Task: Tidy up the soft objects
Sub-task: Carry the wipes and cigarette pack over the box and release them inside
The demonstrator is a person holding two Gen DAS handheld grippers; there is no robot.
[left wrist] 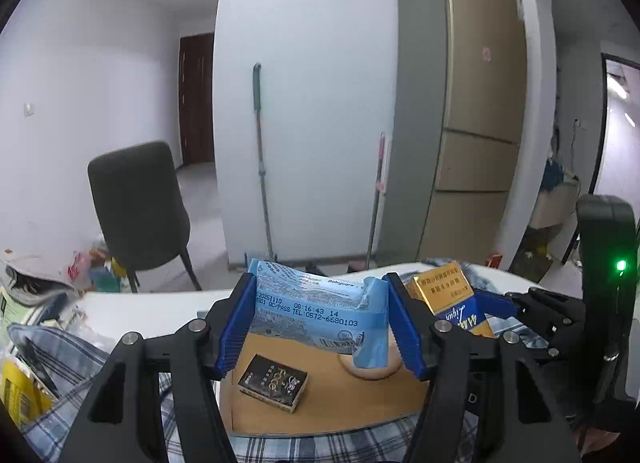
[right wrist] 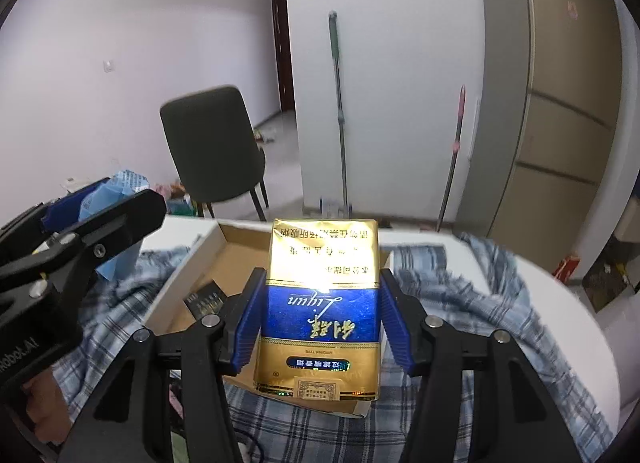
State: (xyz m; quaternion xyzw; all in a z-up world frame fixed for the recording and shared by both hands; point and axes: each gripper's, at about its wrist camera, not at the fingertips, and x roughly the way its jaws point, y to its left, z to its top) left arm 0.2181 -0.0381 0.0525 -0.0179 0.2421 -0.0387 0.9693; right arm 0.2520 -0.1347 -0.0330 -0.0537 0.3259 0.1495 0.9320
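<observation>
Between your left gripper (left wrist: 320, 319) and its blue pads (left wrist: 236, 327), in the left wrist view, sits a light blue wipes pack (left wrist: 316, 311), pinched from both sides. The jaws stand partly closed and press into the soft film, which buckles and folds down at its right end. You carry the pack clear above an open cardboard box (left wrist: 320, 403), where a small black box (left wrist: 274, 383) lies on the brown floor beside a pale round lid (left wrist: 372, 371). Plaid cloth (left wrist: 80, 363) spreads around the box on the white table (left wrist: 152, 311). To the right, your other gripper shows with a gold and blue carton (left wrist: 452, 299) in it.

Seen from the right wrist view, your right gripper (right wrist: 320, 323) is clamped on that gold and blue carton (right wrist: 320, 303), one blue pad (right wrist: 246, 323) flat against each narrow side. The carton stands upright with its print upside down, glossy and undented, held over the near edge of the cardboard box (right wrist: 224, 247). At the left edge, your left gripper (right wrist: 80, 223) holds the wipes pack (right wrist: 120, 191) over the plaid cloth (right wrist: 460, 291).
</observation>
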